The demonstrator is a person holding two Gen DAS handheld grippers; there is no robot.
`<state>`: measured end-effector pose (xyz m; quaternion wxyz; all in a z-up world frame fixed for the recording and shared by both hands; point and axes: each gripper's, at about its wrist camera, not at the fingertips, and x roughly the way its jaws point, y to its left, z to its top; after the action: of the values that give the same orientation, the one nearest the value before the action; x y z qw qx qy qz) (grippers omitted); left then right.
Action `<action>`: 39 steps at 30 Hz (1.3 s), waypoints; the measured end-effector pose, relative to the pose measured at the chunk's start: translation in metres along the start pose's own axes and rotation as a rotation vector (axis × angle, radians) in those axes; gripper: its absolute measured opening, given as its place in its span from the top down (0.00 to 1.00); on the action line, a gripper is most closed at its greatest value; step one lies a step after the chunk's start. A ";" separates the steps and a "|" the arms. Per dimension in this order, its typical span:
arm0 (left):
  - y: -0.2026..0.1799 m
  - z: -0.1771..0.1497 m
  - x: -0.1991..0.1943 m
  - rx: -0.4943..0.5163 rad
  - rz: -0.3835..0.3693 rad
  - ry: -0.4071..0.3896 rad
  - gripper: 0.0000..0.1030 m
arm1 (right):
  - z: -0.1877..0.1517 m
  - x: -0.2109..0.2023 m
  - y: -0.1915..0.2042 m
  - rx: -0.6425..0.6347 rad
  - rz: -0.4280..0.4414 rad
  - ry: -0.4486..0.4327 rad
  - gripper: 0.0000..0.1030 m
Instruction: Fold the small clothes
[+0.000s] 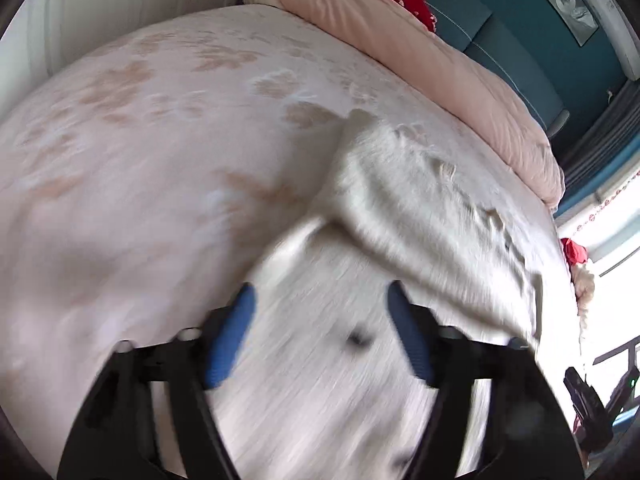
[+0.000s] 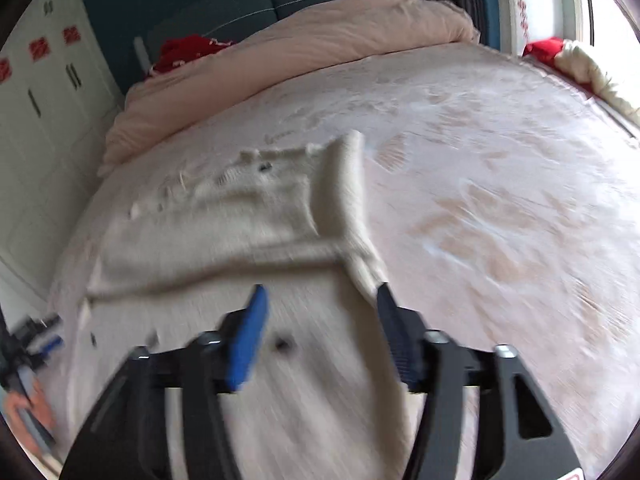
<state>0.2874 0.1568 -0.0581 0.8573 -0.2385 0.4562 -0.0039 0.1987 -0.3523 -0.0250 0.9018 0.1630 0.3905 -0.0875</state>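
Note:
A small white knitted garment (image 1: 400,200) lies on the bed, one layer folded over another, with a sleeve-like strip (image 2: 344,184) along its right side. It carries small dark spots (image 2: 282,345). My left gripper (image 1: 320,288) hovers over the garment's near part, blue pads (image 1: 230,340) wide apart, nothing pinched between them. My right gripper (image 2: 320,288) stands open over the same garment (image 2: 240,216); its right fingertip is close to the folded edge, and I cannot tell if it touches. Both views are motion-blurred. Each gripper shows at the edge of the other's view.
The bed cover (image 2: 500,180) is pale pink with paw prints. A rolled pink duvet (image 2: 320,40) and a red cloth (image 2: 180,52) lie at the head of the bed, against a teal headboard. White wardrobe doors (image 2: 40,100) stand at the left; a window is at the right.

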 end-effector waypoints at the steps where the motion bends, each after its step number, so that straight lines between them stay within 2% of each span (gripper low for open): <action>1: 0.008 -0.012 -0.014 0.003 0.006 0.006 0.26 | -0.019 -0.017 -0.009 -0.004 -0.007 0.016 0.36; 4: 0.042 -0.058 -0.051 -0.013 0.008 0.049 0.20 | -0.081 -0.053 -0.039 0.061 -0.012 0.107 0.36; 6: 0.059 -0.086 -0.067 -0.047 -0.011 0.084 0.19 | -0.112 -0.066 -0.055 0.150 0.041 0.154 0.36; 9: 0.072 -0.120 -0.076 -0.108 -0.057 0.123 0.16 | -0.148 -0.067 -0.066 0.251 0.115 0.198 0.35; 11: 0.072 -0.139 -0.073 -0.145 -0.088 0.158 0.14 | -0.163 -0.059 -0.059 0.294 0.172 0.221 0.35; 13: 0.061 -0.147 -0.078 -0.121 -0.096 0.115 0.10 | -0.168 -0.048 -0.044 0.301 0.208 0.222 0.35; 15: 0.053 -0.152 -0.072 -0.137 -0.146 0.134 0.10 | -0.168 -0.039 -0.030 0.283 0.218 0.208 0.33; 20: 0.036 -0.146 -0.056 -0.156 -0.108 0.114 0.07 | -0.155 -0.019 -0.009 0.285 0.238 0.167 0.32; 22: 0.035 -0.140 -0.052 -0.190 -0.119 0.101 0.07 | -0.149 -0.014 -0.008 0.290 0.246 0.157 0.32; 24: 0.033 -0.134 -0.049 -0.208 -0.137 0.101 0.16 | -0.145 -0.010 -0.010 0.308 0.241 0.151 0.36; 26: 0.036 -0.129 -0.045 -0.242 -0.158 0.123 0.43 | -0.141 -0.005 -0.014 0.330 0.241 0.151 0.59; 27: 0.036 -0.127 -0.044 -0.251 -0.160 0.134 0.49 | -0.140 -0.004 -0.017 0.339 0.244 0.159 0.80; 28: 0.038 -0.126 -0.042 -0.261 -0.159 0.152 0.66 | -0.139 -0.003 -0.019 0.351 0.247 0.162 0.88; 29: 0.039 -0.125 -0.043 -0.265 -0.150 0.159 0.89 | -0.138 -0.006 -0.022 0.358 0.245 0.152 0.89; 34: 0.042 -0.124 -0.071 -0.214 -0.126 0.126 0.93 | -0.134 -0.043 -0.017 0.314 0.252 0.080 0.91; 39: 0.039 -0.132 -0.110 -0.132 -0.154 0.110 0.94 | -0.139 -0.077 -0.017 0.268 0.258 0.068 0.92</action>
<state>0.1115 0.1627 -0.0502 0.8107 -0.3281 0.4819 -0.0530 0.0477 -0.3152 -0.0614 0.8619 0.3335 0.3816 -0.0167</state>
